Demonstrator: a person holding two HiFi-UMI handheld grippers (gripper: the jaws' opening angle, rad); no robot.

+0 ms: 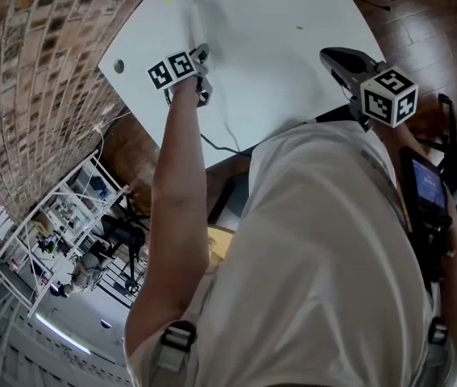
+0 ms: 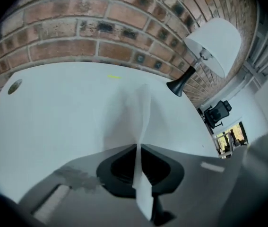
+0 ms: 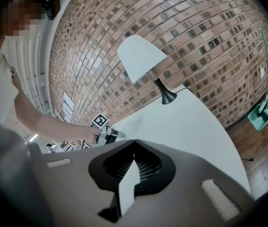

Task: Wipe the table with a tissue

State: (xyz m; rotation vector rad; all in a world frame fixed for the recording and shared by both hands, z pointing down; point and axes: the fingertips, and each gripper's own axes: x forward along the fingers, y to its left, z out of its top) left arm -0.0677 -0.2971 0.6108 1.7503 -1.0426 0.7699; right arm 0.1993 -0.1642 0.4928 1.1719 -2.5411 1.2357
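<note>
Wiping is in hand: left tongs [image 2: 137, 148] grip the tissue [image 2: 141, 112], which lies on the bench [image 2: 53, 108]. Right tongs [image 3: 134, 157] are closed and idle. The next stroke likely needs steady downward pressure.

Your worktop [image 1: 284, 63] lay mostly bare, so you had wide room to sweep across it. Only the lamp [image 2: 208, 51] stood in the way at the far edge, close against the brick wall [image 2: 77, 37] that closed off that side.
</note>
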